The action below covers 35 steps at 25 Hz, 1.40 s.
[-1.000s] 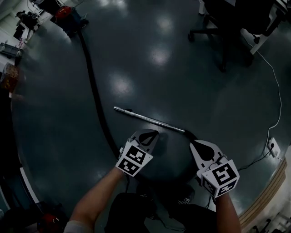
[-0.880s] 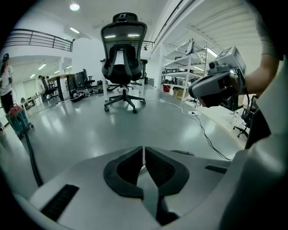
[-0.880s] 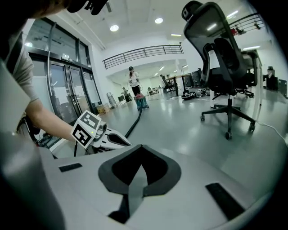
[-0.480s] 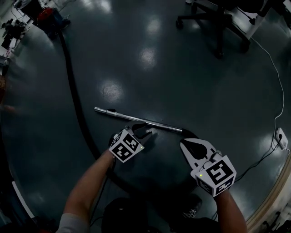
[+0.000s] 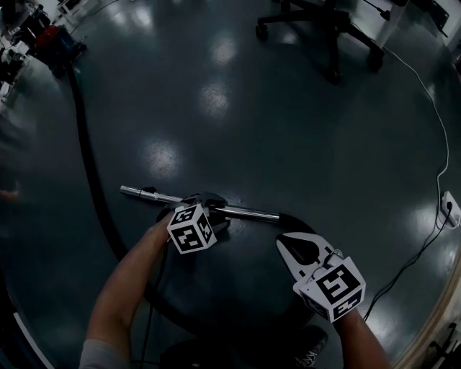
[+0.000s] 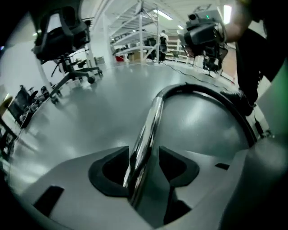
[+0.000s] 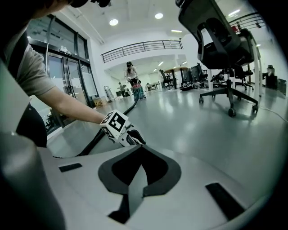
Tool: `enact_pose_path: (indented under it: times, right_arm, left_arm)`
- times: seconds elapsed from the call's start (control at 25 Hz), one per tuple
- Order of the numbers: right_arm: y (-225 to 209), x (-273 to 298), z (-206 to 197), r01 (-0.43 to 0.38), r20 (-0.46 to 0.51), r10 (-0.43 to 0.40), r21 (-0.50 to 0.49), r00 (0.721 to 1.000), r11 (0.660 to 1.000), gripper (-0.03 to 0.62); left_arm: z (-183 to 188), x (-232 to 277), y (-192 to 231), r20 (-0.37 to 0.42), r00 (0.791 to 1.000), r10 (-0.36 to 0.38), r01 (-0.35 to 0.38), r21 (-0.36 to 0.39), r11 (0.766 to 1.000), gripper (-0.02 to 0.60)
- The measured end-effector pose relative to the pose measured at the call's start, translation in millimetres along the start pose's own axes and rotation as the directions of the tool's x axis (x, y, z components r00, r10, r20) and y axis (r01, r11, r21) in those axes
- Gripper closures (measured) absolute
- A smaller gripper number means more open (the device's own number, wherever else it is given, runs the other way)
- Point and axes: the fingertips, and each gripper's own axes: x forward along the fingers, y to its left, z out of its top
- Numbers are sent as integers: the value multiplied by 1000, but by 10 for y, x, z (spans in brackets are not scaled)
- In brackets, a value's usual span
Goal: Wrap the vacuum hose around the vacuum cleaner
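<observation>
Left gripper [image 5: 209,215] was down at the floor [image 5: 302,130], straddling the metal vacuum wand [image 5: 248,212] near its middle. Its jaws had just been opening and stood spread, one each side of the tube with the wand running up between them. The pads did not look to be pressing yet, so this was a set-up for a pinch, not a grip. Taking it mid-length probably made sense: the rigid wand would lift level rather than tip.

Right gripper [image 5: 288,246] hung near the hose end of the wand, apart from it, with jaws pressed together and nothing in them. It looked parked as the spare hand, likely to take the hose once the wand came up.

The black vacuum hose [image 5: 90,173] left the wand's right end, looped on the floor close round the person, then ran up the left side to the vacuum cleaner [image 5: 56,39], far off at top left by the room edge. The hose lay fully stretched out with none of it wrapped, so the task was barely begun. An office chair [image 5: 324,21] stood well clear at the top.
</observation>
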Motion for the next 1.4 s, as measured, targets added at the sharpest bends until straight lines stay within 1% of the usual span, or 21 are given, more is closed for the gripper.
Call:
enact_pose_path:
  times: [0.04,0.12,0.28,0.48,0.56,0.72,0.8,1.0,1.08,1.2,1.32,1.4]
  right_arm:
    - [-37,25,-59,12,-5,-12,2,1000,1000,589]
    - [-118,42,-137,48,-11,-48,4,999,999,589]
    - [-178,47,-245,83,-24,-83,11,996,996,589]
    - [-196,22,-346,89,-42,-88,29,995,996,589]
    - [-237,0,-373,96,-49,-95,26,994,995,589]
    - [-339,-75,-365,105,-55,-103,48,993,993,589]
    - [-351,-110,-345,92,-68,-90,34,994,995,589]
    - [-376,-235,-361,52,-116,-57,-43,992,998,589]
    - [-362,-292,-386,30,-132,-38,-64,990,998,589]
    - [-281,-353,-442,-25,-150,11,-94,989,995,589]
    - [-129,-353,-459,-81,-150,63,-115,987,990,589]
    - [-26,-316,-425,-100,-137,83,-124,987,987,589]
  left_arm:
    - [-43,64,-8,-29,999,-17,18,41,999,376]
    - [-75,154,44,-58,998,-32,36,78,996,374]
    - [-119,246,94,-95,992,-80,88,84,993,374]
    - [-117,272,78,-122,984,-130,139,67,988,376]
    - [-118,283,80,-130,982,-134,143,64,988,376]
    - [-107,292,55,-153,980,-123,136,77,988,385]
    - [-98,278,43,-172,979,-111,126,82,989,387]
    - [-117,208,-23,-204,975,-83,106,109,988,394]
    - [-129,141,-76,-216,973,-81,105,99,990,396]
    - [-101,32,-127,-231,970,-77,98,79,992,397]
    - [-32,-118,-93,-231,972,-39,54,62,997,399]
    - [28,-239,-66,-228,974,-10,21,48,999,399]
